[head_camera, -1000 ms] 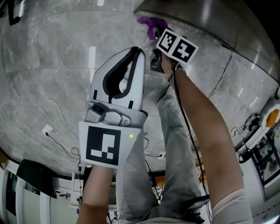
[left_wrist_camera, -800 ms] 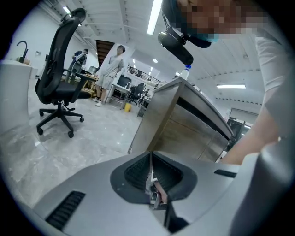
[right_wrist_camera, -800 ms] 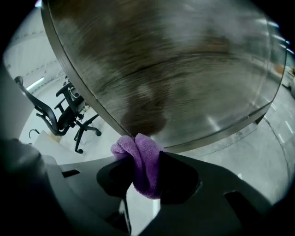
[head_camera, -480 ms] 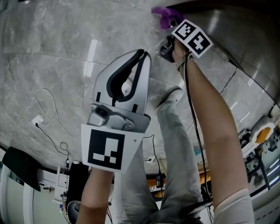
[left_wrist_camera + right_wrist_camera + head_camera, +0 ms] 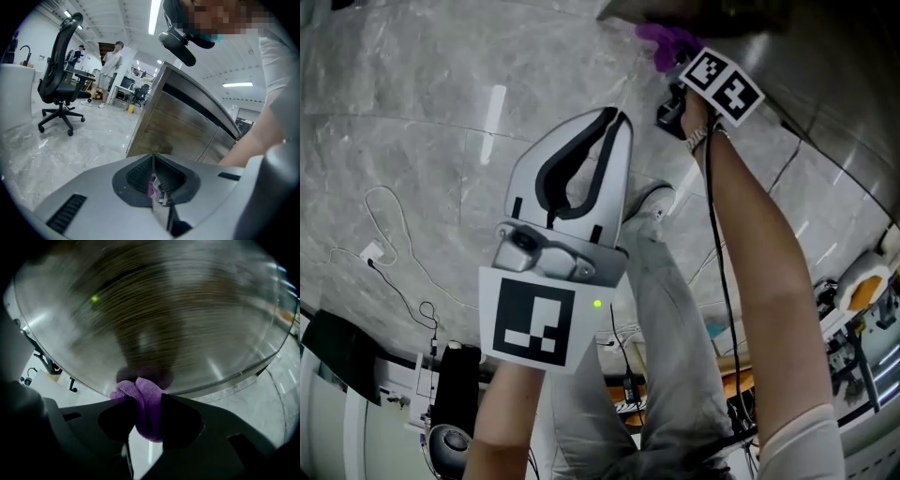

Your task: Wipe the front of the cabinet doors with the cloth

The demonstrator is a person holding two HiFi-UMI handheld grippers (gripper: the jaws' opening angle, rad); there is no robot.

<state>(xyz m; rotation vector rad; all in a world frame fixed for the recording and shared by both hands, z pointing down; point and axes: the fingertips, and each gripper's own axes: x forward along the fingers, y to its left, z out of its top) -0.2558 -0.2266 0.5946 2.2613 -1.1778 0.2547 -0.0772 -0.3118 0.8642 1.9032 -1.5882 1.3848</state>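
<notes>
Right gripper (image 5: 673, 58): held out at arm's length towards the cabinet (image 5: 825, 66). In the right gripper view its jaws (image 5: 146, 405) are clamped tight on a bunched purple cloth (image 5: 146, 411). The fold of the cloth stands proud of the jaw tips and meets the wood-grain cabinet door (image 5: 154, 310), low on the panel and close to its lower edge. The door surface in that view is smeared by blur, so no fine detail of the panel can be read. In the head view the cloth (image 5: 661, 37) shows just beyond the marker cube, at the cabinet's edge.

Left gripper (image 5: 613, 120): held nearer the body, well apart from the cabinet, pointing towards it. Its jaws (image 5: 153, 159) are closed tip to tip and grip nothing; a purple speck seen through the gap behind the tips lies beyond them.

Surroundings: grey marble floor (image 5: 412, 112) with a loose white cable (image 5: 389, 234) on it. The left gripper view shows the cabinet front (image 5: 187, 131) under a metal top, an office chair (image 5: 61, 70) to its left, and people (image 5: 111, 63) standing far off.
</notes>
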